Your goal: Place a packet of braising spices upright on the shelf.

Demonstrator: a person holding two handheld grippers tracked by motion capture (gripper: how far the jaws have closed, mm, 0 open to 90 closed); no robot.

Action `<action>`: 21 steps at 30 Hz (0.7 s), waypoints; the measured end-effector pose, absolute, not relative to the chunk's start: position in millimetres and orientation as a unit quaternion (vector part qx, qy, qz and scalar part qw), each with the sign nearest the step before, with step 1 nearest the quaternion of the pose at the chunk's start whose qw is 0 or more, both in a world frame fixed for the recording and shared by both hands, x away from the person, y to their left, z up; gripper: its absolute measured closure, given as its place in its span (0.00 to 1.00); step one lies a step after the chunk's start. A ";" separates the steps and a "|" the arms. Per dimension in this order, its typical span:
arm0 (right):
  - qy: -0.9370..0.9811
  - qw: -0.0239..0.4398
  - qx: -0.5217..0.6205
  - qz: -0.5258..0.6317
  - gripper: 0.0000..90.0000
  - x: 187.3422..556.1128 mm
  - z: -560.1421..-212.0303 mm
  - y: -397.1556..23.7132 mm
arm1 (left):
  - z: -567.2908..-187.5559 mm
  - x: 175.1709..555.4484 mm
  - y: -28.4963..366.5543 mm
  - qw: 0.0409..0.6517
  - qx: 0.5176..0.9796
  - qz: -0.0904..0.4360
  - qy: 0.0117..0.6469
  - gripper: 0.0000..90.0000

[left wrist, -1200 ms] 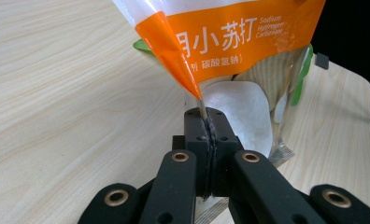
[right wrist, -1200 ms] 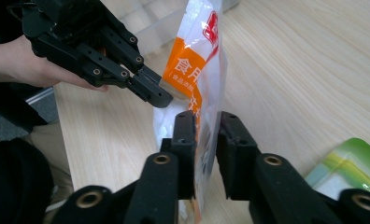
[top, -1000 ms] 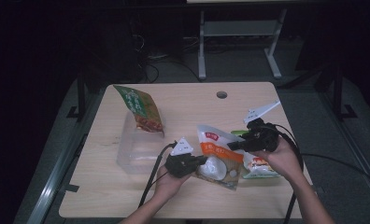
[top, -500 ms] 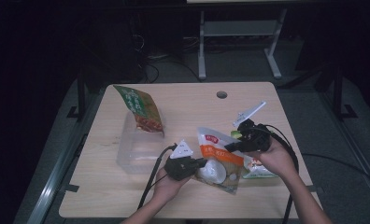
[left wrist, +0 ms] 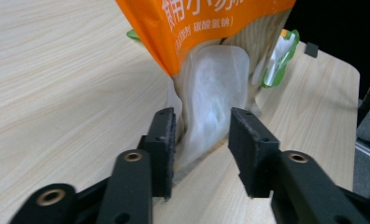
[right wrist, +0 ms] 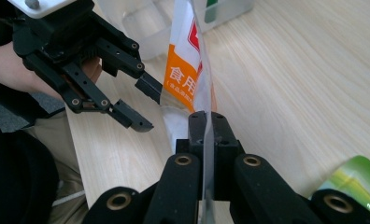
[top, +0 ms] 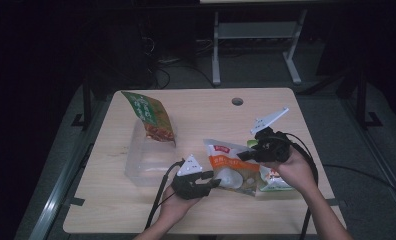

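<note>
Orange-and-white pouch [top: 231, 167] lying toward the near right part of the pale wood surface [top: 206, 115], between both claws. Right claw [right wrist: 206, 128] clamped flat on the pouch's thin upper edge, jaws pressed together with only the film between them. Left claw [left wrist: 202, 140] just opened, jaws standing apart on either side of the pouch's white lower corner, that corner between the pads; one pad close against it, the other clear of it. Left claw [top: 206, 184] seen from above near the front edge, at the pouch's left end; right claw [top: 246, 155] at its upper right side, held in a hand [top: 293, 170]. Green-edged packet [top: 276, 180] partly under the pouch, close to the right edge. Clear plastic box [top: 148, 157] left of the pouch, near the surface's left side, with a green-and-red snack bag [top: 151, 117] leaning up out of its far end.
</note>
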State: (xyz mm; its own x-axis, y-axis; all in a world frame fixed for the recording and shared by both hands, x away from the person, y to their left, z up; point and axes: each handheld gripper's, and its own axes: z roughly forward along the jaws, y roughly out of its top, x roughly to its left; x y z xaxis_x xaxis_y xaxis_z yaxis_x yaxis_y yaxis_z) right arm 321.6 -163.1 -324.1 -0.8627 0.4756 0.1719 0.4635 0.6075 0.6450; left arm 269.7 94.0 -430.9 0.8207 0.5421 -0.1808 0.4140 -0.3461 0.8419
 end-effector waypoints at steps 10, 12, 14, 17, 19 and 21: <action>0.899 0.015 0.258 0.354 1.00 326.7 -315.4 -152.7 | -432.5 257.7 99.3 0.474 0.828 0.080 0.289 0.54; 0.899 0.017 0.260 0.352 1.00 327.8 -312.9 -150.7 | -432.9 254.5 99.5 0.476 0.827 0.082 0.288 0.53; 0.901 0.022 0.253 0.351 1.00 329.5 -310.3 -148.5 | -432.7 252.5 99.9 0.475 0.829 0.079 0.285 0.52; 0.902 0.027 0.252 0.350 1.00 330.3 -307.0 -145.7 | -432.8 250.1 99.7 0.472 0.832 0.078 0.280 0.51; 0.902 0.030 0.253 0.349 1.00 331.2 -303.3 -143.3 | -433.4 247.0 99.9 0.474 0.832 0.076 0.276 0.50; 0.901 0.032 0.254 0.351 1.00 333.0 -298.9 -141.0 | -434.1 244.9 100.0 0.472 0.835 0.073 0.274 0.50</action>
State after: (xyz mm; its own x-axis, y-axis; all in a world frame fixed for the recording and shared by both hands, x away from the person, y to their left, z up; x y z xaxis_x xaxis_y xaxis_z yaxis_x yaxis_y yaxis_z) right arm 333.0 -141.0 -298.9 -0.8686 0.4803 0.1217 0.4360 0.6242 0.6483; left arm 244.9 100.0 -434.1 0.8389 0.5267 -0.1376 0.3897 -0.4044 0.8274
